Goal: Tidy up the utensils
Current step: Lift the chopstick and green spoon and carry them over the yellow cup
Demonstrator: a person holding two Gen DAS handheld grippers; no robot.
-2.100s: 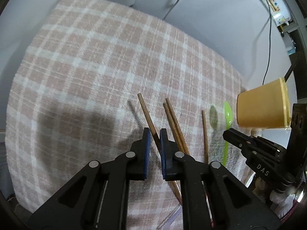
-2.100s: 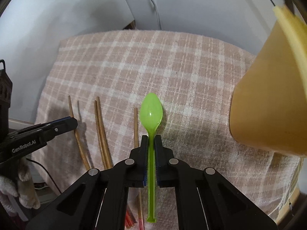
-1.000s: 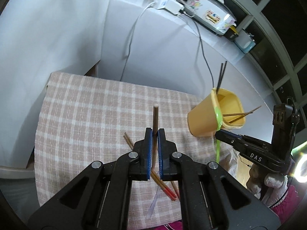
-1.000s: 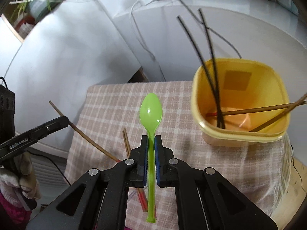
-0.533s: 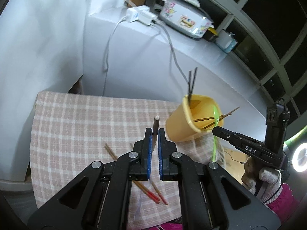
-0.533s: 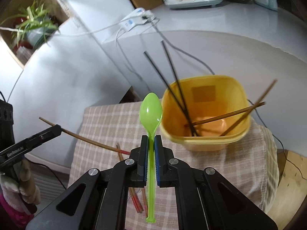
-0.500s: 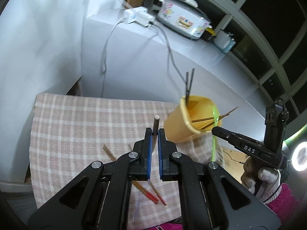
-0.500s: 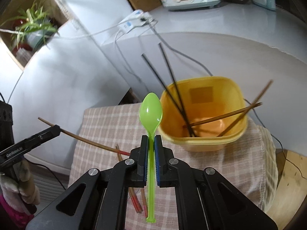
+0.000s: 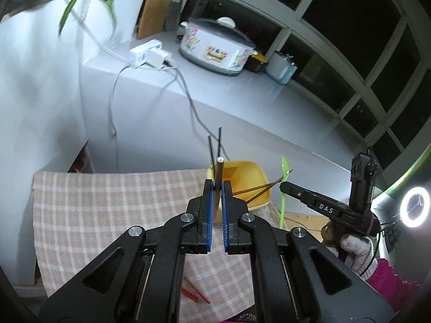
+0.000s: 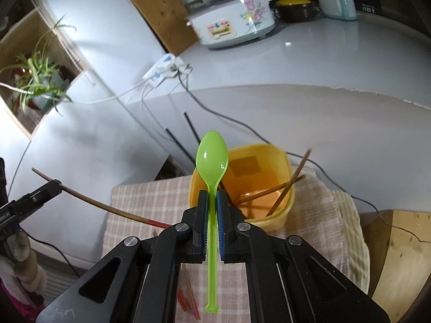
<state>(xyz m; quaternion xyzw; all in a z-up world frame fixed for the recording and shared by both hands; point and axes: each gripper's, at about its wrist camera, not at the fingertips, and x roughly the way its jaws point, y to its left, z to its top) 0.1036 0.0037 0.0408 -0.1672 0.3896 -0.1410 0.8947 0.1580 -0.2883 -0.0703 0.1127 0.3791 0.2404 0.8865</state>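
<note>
My left gripper (image 9: 217, 188) is shut on a brown wooden chopstick (image 9: 218, 171) and holds it end-on, high above the table, in line with the yellow cup (image 9: 243, 177). The same chopstick (image 10: 102, 204) shows as a long brown stick with a red tip in the right wrist view, held by the left gripper (image 10: 55, 185). My right gripper (image 10: 212, 196) is shut on a green plastic spoon (image 10: 212, 158), bowl up, in front of the yellow cup (image 10: 280, 161). The cup holds two black sticks and two brown chopsticks. The right gripper (image 9: 285, 187) holds the spoon (image 9: 284, 167) beside the cup.
The pink checked cloth (image 9: 107, 202) covers the small table. Red-tipped chopsticks (image 9: 194, 294) lie on it near the front edge; they also show in the right wrist view (image 10: 186, 298). A white counter (image 10: 296, 62) with a rice cooker (image 10: 234, 21) stands behind. A wooden stool (image 10: 398, 263) is at right.
Both grippers have risen higher with their utensils and moved closer to the yellow cup. The cup now sits straight ahead of each gripper.
</note>
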